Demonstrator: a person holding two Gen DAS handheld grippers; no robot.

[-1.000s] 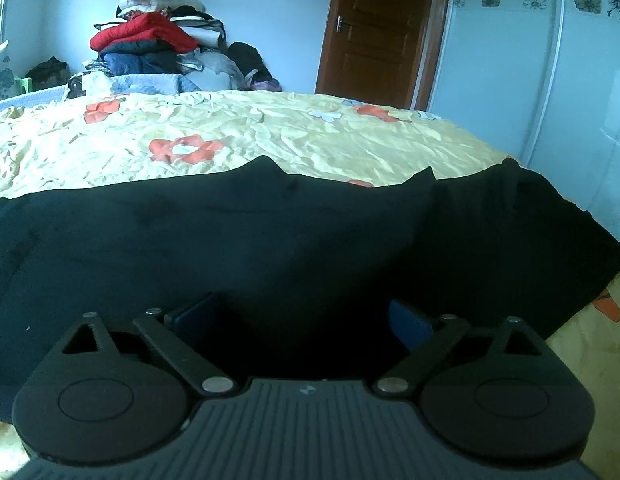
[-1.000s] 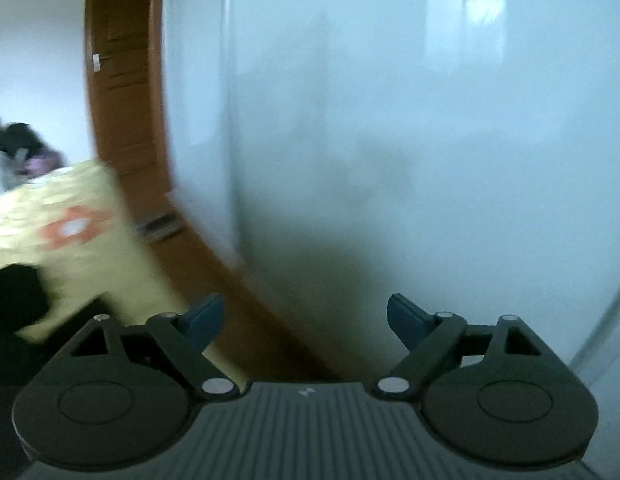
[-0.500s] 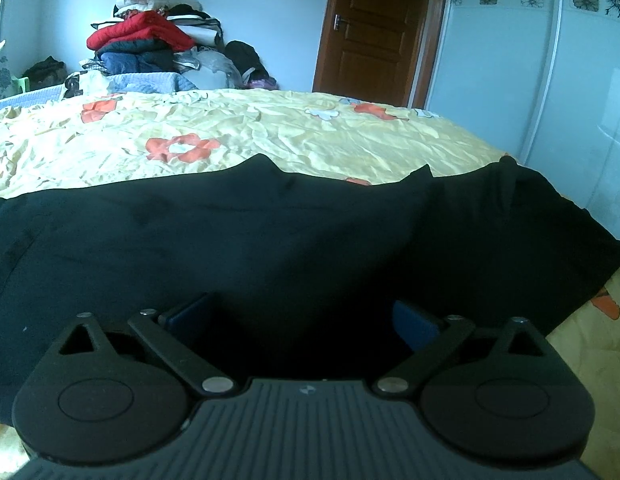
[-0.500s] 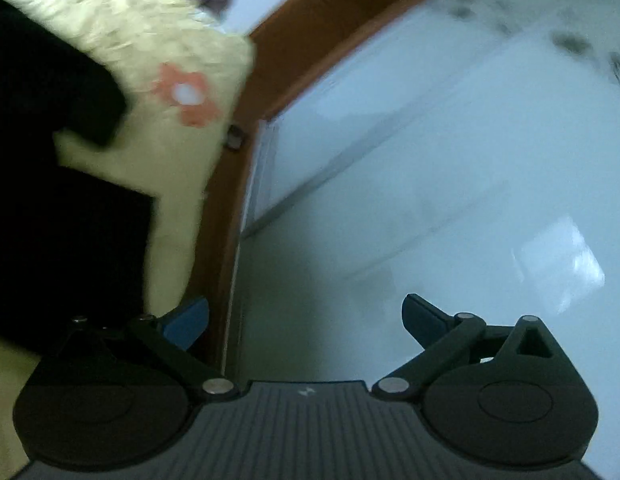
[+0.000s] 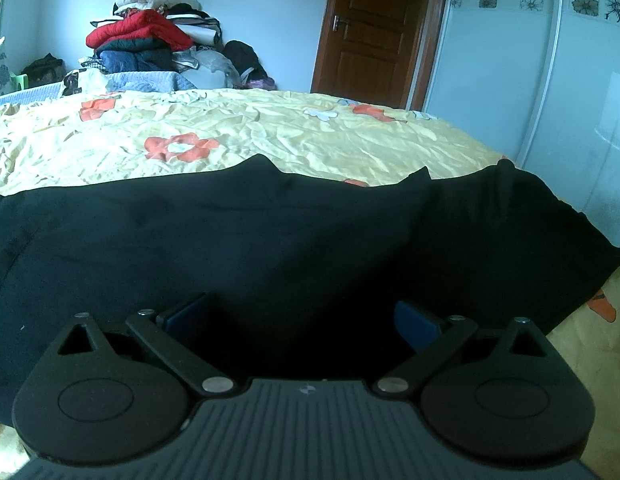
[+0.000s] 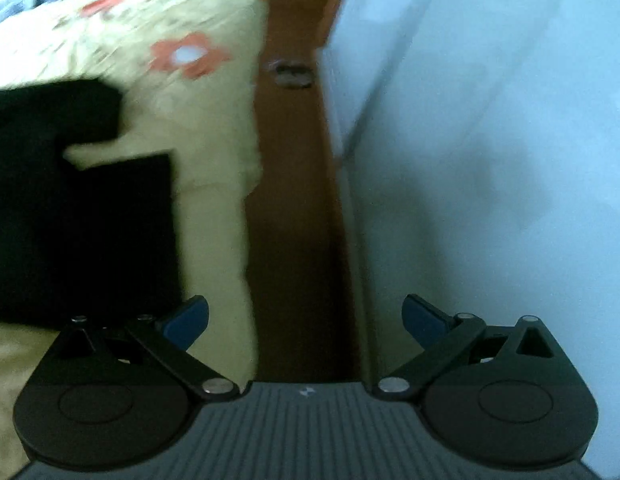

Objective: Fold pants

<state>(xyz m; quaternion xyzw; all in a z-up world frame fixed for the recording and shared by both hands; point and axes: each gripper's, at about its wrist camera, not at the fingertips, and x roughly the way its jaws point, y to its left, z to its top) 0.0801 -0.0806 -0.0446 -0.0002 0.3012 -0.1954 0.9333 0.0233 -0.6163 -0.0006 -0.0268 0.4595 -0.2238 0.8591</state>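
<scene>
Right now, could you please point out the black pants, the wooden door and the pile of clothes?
Black pants (image 5: 270,232): left wrist view, middle of the spread fabric.
Wooden door (image 5: 374,32): left wrist view, centre panel.
Pile of clothes (image 5: 150,36): left wrist view, red garment near the top.

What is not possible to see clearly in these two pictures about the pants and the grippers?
- Pants, left wrist view: near edge hidden behind the left gripper; left end cut off by the frame.
- Pants, right wrist view: motion blur; which part lies there cannot be told.
- Pants' folds: the cloth is too dark to show layers in either view.
- Right gripper: open over the bed edge, empty.
</scene>
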